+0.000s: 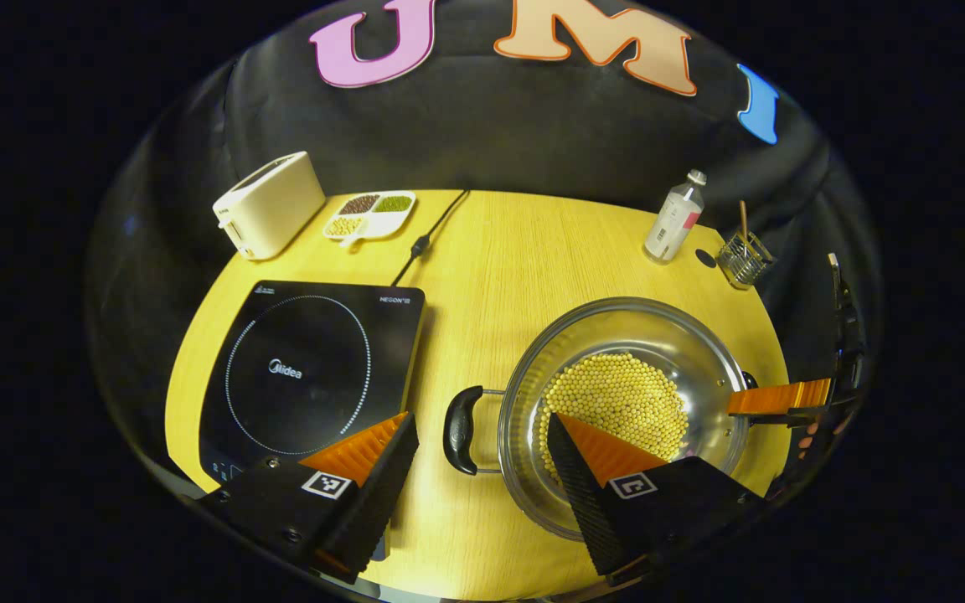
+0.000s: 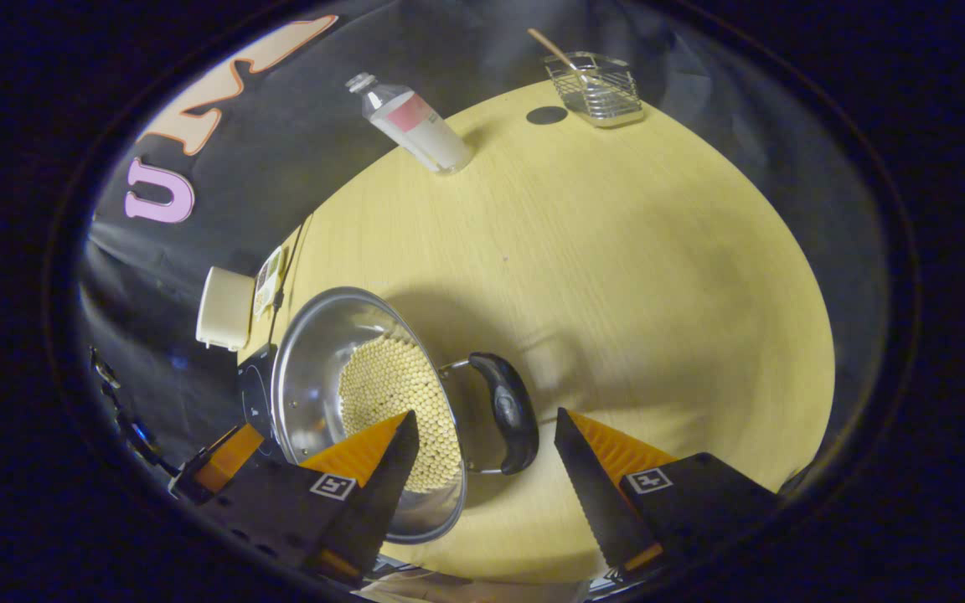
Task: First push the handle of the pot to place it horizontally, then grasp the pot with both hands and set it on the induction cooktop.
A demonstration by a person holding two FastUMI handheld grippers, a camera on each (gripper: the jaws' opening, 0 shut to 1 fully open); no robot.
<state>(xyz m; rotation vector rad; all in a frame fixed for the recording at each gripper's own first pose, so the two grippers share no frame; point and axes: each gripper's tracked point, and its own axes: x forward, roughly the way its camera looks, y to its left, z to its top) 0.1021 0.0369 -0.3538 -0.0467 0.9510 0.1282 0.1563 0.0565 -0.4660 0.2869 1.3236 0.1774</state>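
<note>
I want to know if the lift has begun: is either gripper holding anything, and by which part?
Nothing is held. Left gripper and right gripper each straddle a pot handle, jaws open.

Your pot (image 1: 625, 402) is shiny polished metal that mirrors the light, with smooth glossy black plastic handles (image 1: 460, 430) on thin wire brackets. You see matt, pale round beans (image 1: 616, 402) inside it. The table (image 1: 499, 268) under you is yellow wood-grain, smooth with a soft sheen. The induction cooktop (image 1: 311, 373) has a glossy black glass-like top. Your left gripper (image 1: 482, 452) wears matt black ribbed pads with orange plastic faces. The toaster (image 1: 269, 203) looks like matt cream plastic, and the bottle (image 1: 675, 218) clear plastic.
</note>
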